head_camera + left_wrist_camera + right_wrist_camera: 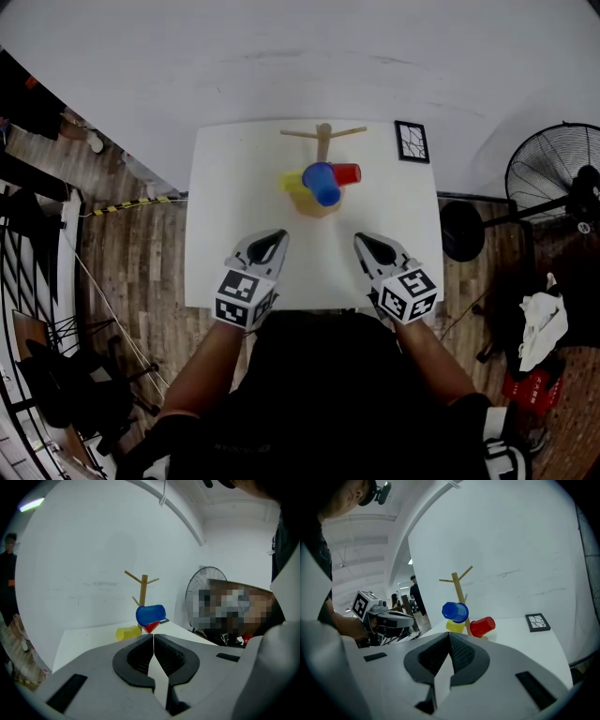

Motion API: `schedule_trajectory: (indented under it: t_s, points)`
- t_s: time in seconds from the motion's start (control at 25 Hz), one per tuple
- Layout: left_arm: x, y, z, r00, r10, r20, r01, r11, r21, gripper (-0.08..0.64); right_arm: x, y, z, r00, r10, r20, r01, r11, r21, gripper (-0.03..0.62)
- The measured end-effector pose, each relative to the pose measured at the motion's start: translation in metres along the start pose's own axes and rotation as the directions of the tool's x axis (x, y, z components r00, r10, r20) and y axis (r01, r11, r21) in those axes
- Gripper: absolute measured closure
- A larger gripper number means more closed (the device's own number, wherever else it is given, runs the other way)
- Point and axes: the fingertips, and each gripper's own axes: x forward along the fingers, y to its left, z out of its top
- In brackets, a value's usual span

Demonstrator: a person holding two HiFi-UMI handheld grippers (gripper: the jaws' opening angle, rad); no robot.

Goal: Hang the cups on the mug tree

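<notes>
I hold a gripper in each hand, and both are over the near edge of the white table (225,187), well away from the cups. My left gripper (270,239) is squeezed shut. Its two jaws touch at the tips and there is nothing between them. My right gripper (367,242) is squeezed shut too, and it is empty as well. The mug tree (323,141) stands near the far side of the table, in the middle. The blue cup (322,183) hangs on a low branch and sticks out toward me. The red cup (347,173) hangs on the right side, and the yellow cup (293,181) sits low on the left side. The two top branches are bare. I cannot tell if the yellow cup hangs free or rests on the table. I see no other cup lying on the table, only a small black frame (412,142) in the far right corner. So I think the hanging job is done, or very nearly done. The next move may be only to check the yellow cup. If it is loose, I would have to open my left jaws, reach across the table, grab its rim and lift it onto a branch. I would have to go gently so I do not bump the blue cup beside it.
</notes>
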Motion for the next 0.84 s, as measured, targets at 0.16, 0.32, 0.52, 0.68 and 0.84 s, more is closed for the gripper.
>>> schedule_trajectory:
  t_s: [0.16,0.32,0.52,0.68,0.84]
  points:
    - [-0.0003,0.001,-0.0008,1.0,0.0,0.001,0.0,1.0,0.006,0.541,0.0012,0.0011,0.0004,1.0,-0.001,-0.001,0.001,1.0,-0.005,0.586]
    - [-0.0003,0.0015,0.0002,1.0,0.003,-0.001,-0.003,1.0,0.005,0.541,0.0012,0.0008,-0.0004,1.0,-0.001,-0.004,0.001,1.0,-0.002,0.586]
    - [0.0007,0.0015,0.0007,1.0,0.002,-0.003,-0.002,1.0,0.006,0.541,0.0011,0.0003,-0.0007,1.0,0.001,-0.005,-0.001,1.0,0.005,0.586]
    - [0.0007,0.0,0.0016,1.0,-0.002,-0.001,0.002,1.0,0.009,0.541,0.0003,0.0013,-0.0007,1.0,0.004,-0.005,-0.004,1.0,0.009,0.586]
    - [0.0007,-0.0018,0.0008,1.0,-0.004,-0.001,0.004,1.0,0.014,0.541,-0.0009,0.002,-0.001,1.0,0.005,-0.003,-0.005,1.0,0.009,0.586]
